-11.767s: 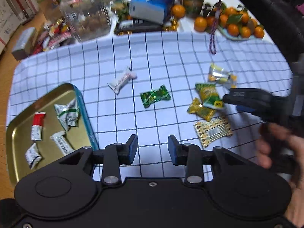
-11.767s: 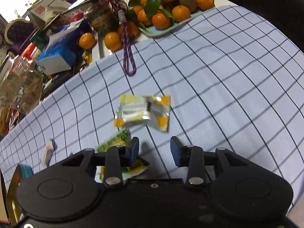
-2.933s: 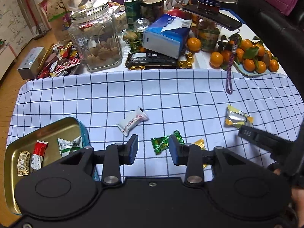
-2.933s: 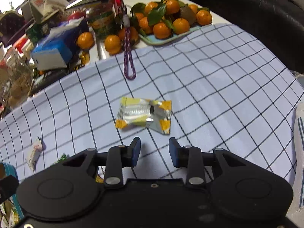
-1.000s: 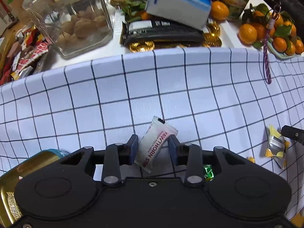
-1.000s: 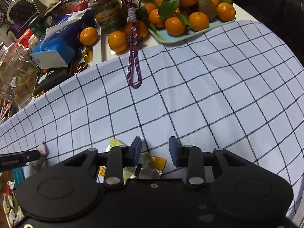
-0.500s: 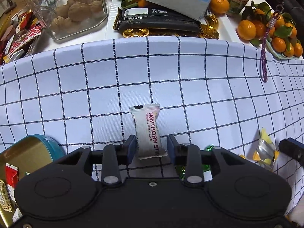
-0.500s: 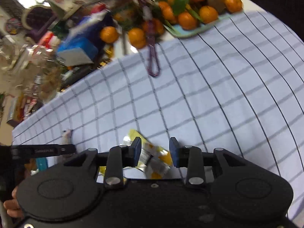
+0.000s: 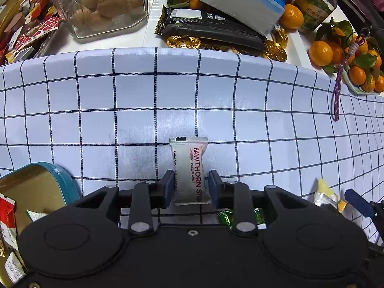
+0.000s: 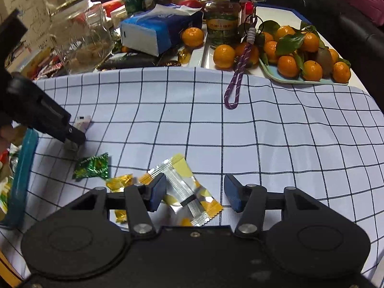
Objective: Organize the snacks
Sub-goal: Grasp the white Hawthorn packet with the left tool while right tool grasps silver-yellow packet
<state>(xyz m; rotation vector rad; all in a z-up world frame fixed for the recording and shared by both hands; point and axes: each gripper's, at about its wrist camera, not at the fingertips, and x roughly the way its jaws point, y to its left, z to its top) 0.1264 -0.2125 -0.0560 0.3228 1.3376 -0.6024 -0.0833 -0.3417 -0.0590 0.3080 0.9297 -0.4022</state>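
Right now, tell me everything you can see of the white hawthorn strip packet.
The hawthorn strip packet is a small white pillow wrapper with crimped ends and red "HAWTHORN STRIP" lettering. It lies flat on the checked cloth, lengthwise between the fingers of the left gripper, whose jaws are closing; whether the pads touch it yet is unclear.

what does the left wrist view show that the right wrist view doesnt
Only the left wrist view shows the wrappers lying inside the gold tin, the print on the white hawthorn strip and the left claw closing around it, pads not yet pressing.

Only the right wrist view shows the whole green candy, the small gold candies and the right claw opening over the silver-yellow packet.

Both show the checked cloth, walnut jar, tissue pack, tangerines and purple cord.
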